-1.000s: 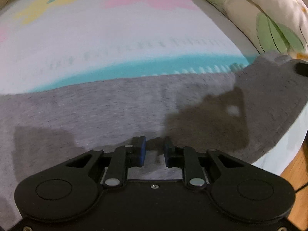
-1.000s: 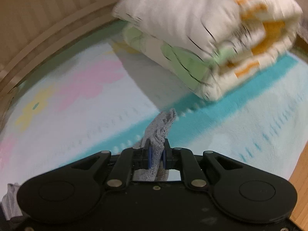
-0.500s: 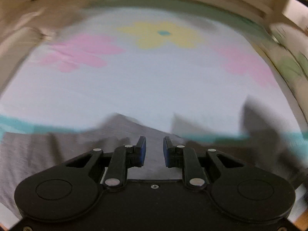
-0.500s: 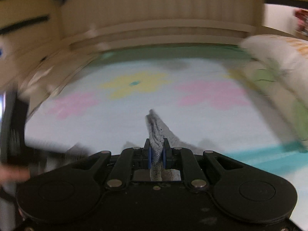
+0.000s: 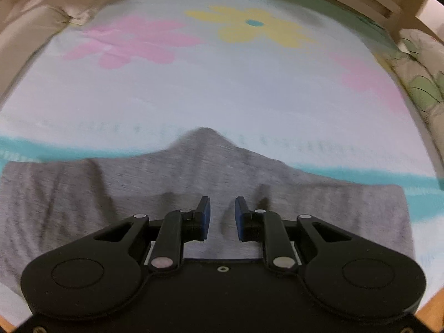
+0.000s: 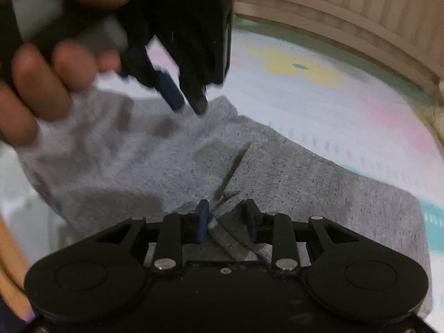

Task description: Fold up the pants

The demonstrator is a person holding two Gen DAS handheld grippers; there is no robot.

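Observation:
The grey pants [image 5: 194,177] lie folded across the flowered bed sheet [image 5: 222,91], with a peak of cloth pointing away from me. My left gripper [image 5: 222,217] is open and empty just above the pants. In the right wrist view the pants [image 6: 319,183] spread below my right gripper [image 6: 226,216], which is open, with a grey fold lying loose between its fingers. The left gripper [image 6: 183,102] and the hand holding it hover over the pants' far left part.
A folded floral quilt [image 5: 421,83] lies at the bed's right side. A wooden headboard [image 6: 347,14] curves along the far edge. Wooden floor [image 5: 433,308] shows at the near right corner.
My right gripper has opened and let go of the pants fold it carried, which now lies folded over on the bed. My left gripper has swung over the pants, still open.

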